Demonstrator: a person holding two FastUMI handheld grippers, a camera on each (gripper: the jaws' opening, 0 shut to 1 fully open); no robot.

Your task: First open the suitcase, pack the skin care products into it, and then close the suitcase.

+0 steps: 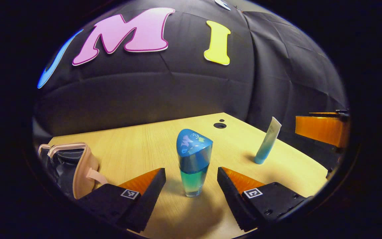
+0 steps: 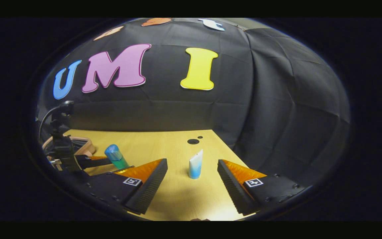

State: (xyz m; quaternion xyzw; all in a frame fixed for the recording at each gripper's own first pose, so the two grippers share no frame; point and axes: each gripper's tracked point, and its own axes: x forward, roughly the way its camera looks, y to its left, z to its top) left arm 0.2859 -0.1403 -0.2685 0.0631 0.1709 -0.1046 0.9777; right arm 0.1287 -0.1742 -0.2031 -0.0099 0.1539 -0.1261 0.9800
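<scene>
1. The left gripper [image 1: 191, 181] is spread wide; the bottle [image 1: 193, 162] stands upright between its fingers, touching neither.
2. The right gripper [image 2: 192, 176] is also wide; the tube [image 2: 195, 165] stands upright on the table [image 2: 164, 146] just beyond its tips.
3. The suitcase [image 1: 73, 166] sits open at the table's left edge.

A blue-capped bottle [image 1: 193, 162] of blue-green liquid stands upright on the wooden table [image 1: 138, 146], near its front. A white-to-blue tube [image 1: 268, 141] stands on its cap, well apart to the bottle's right in the left gripper view, leaning slightly. The suitcase [image 1: 73, 166], pale pink with a dark lining, lies open at the table's left edge, its shell rim raised.
</scene>
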